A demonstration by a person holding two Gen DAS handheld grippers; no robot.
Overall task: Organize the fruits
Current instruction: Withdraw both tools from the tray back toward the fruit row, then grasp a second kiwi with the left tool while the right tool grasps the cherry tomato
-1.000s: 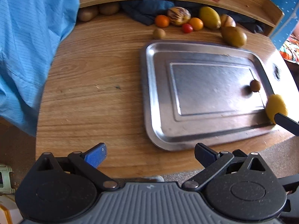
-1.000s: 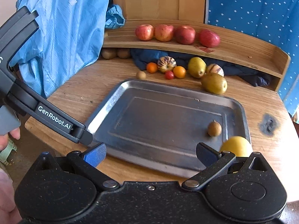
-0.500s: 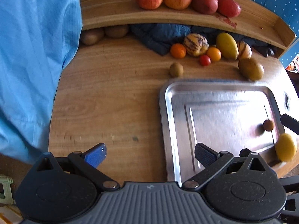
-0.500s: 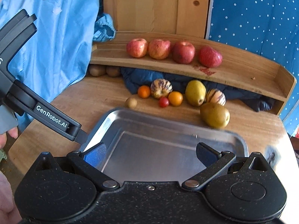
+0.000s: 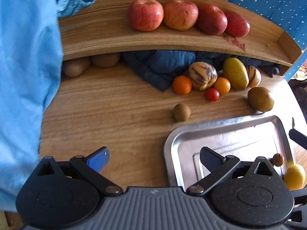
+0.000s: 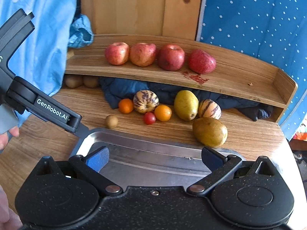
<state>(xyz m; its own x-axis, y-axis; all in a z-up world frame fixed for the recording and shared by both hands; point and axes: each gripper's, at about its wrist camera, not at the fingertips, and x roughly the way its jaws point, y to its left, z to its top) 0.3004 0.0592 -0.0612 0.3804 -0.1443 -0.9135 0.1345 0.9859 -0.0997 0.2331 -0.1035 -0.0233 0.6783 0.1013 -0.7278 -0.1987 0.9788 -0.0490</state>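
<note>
Both claws hang spread and empty above the steel tray (image 6: 153,140). From the right gripper (image 6: 154,156), loose fruit lies ahead at twelve o'clock; the brown pear (image 6: 210,132), nearest, sits at one o'clock, its long axis crosswise. The left gripper (image 5: 153,158) is farther off.

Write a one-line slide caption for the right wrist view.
Open right gripper hovers over the metal tray, facing four apples on the wooden shelf above loose fruit.
</note>
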